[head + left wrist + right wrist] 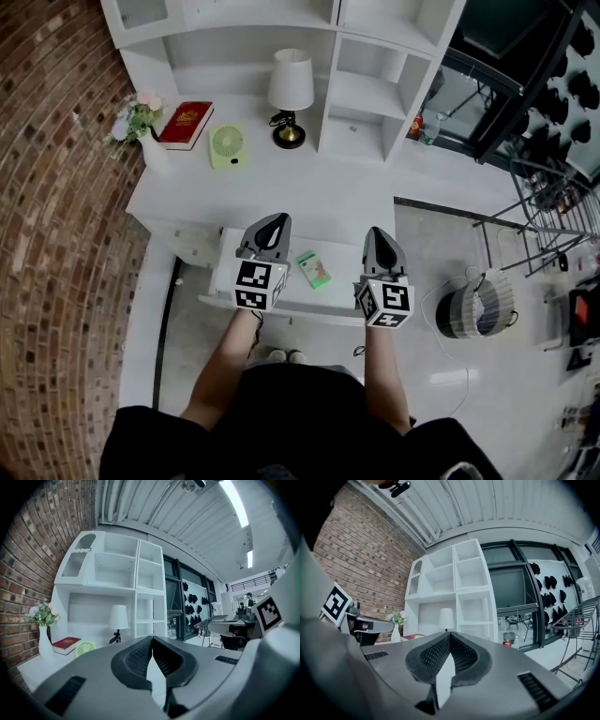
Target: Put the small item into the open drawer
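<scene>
**A:** Watching the small item (313, 269) now: lying flat on the floor of the open drawer (328, 300), between the two tools and touching neither.

**B:** Reading both as empty. Seeing the left gripper (277, 218) pinched fully together on nothing, and the right gripper (377, 233) closed tip to tip the same way, both hovering over the drawer.

**A:** Guessing at a light, thin green packet, probably a bit slick and bendy, hardly fragile by the look of it.

**B:** Taking it by a long edge or a corner, then, if lifting it at all. Lying that flat, leaving little for the pads to bite.

**A:** Minding the drawer's front rim and the edge of the desk (309, 202) just behind. Judging the side room tight.

**B:** Finding plenty of open air above, though. Noting the lamp (290, 94), fan (228, 147) and book (187, 125) well back on the desk, out of the way
</scene>
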Tool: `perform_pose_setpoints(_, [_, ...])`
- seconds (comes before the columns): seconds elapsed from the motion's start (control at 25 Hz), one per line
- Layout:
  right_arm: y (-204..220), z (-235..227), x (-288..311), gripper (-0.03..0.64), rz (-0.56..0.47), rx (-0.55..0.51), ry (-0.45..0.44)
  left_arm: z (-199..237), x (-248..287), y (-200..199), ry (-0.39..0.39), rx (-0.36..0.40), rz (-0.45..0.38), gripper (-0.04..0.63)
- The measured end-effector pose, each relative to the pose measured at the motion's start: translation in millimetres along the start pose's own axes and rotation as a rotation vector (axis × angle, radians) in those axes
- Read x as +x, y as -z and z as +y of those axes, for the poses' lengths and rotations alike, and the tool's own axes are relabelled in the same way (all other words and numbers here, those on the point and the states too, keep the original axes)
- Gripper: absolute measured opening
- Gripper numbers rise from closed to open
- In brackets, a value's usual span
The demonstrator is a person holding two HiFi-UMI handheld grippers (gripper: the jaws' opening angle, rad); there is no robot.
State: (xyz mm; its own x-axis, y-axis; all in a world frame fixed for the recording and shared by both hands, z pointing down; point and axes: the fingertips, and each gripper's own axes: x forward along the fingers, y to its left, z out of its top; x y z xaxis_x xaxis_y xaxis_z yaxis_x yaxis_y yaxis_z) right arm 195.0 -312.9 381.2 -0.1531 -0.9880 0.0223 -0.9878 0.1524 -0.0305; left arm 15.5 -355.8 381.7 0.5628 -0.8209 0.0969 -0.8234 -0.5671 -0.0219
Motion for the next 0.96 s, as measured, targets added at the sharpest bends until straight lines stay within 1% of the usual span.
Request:
perform_pose_setpoints(0.52, [7, 0, 3, -0.002, 0.022, 0.003, 0.003, 2, 2, 8, 0.000, -0.012, 0.015, 0.022])
perform_pose_setpoints(0.96, [11, 4, 2, -0.002, 0.039, 0.005, 0.006, 7, -5, 11, -0.002, -0.029, 0.021, 0.022])
